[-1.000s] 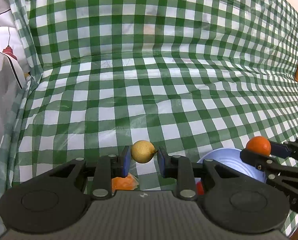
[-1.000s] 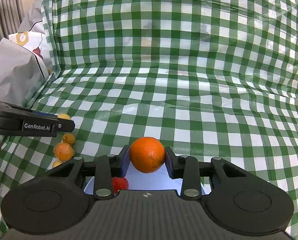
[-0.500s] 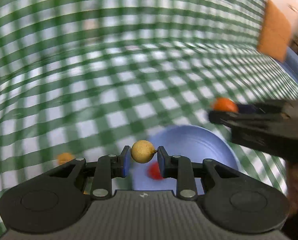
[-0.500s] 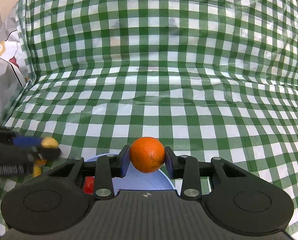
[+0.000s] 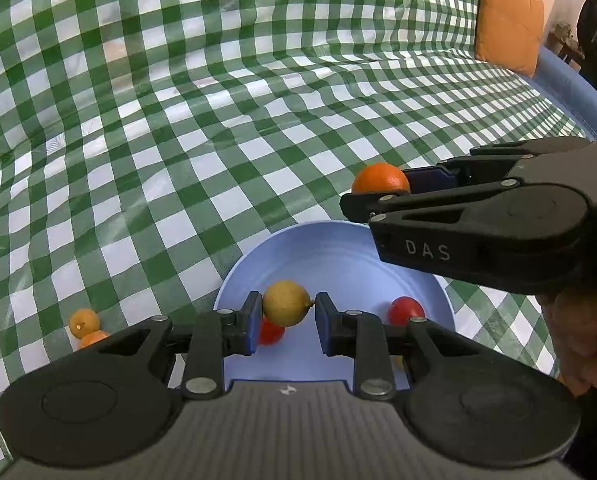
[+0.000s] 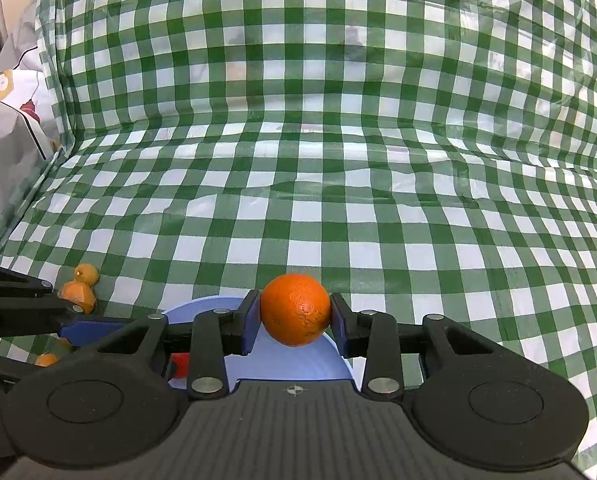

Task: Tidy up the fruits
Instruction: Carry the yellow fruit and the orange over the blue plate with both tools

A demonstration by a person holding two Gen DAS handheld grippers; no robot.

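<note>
- The left tongs [image 5: 286, 318] are clamped on a small round yellow fruit [image 5: 285, 303], which hangs over the pale blue round plate [image 5: 338, 256].
- The right tongs [image 6: 295, 320] grip a round orange [image 6: 295, 309] above the plate's far rim.
- Each fruit is best lowered close to the plate before release, so it does not roll off.
- Only the left view shows the red fruits [image 5: 405, 310] on the plate.

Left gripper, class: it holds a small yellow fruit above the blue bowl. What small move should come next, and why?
Probably lower it a little and open the jaws. The left gripper is shut on the yellow fruit, which already hangs over the blue bowl where two red fruits lie, so a short drop should land it inside.
</note>
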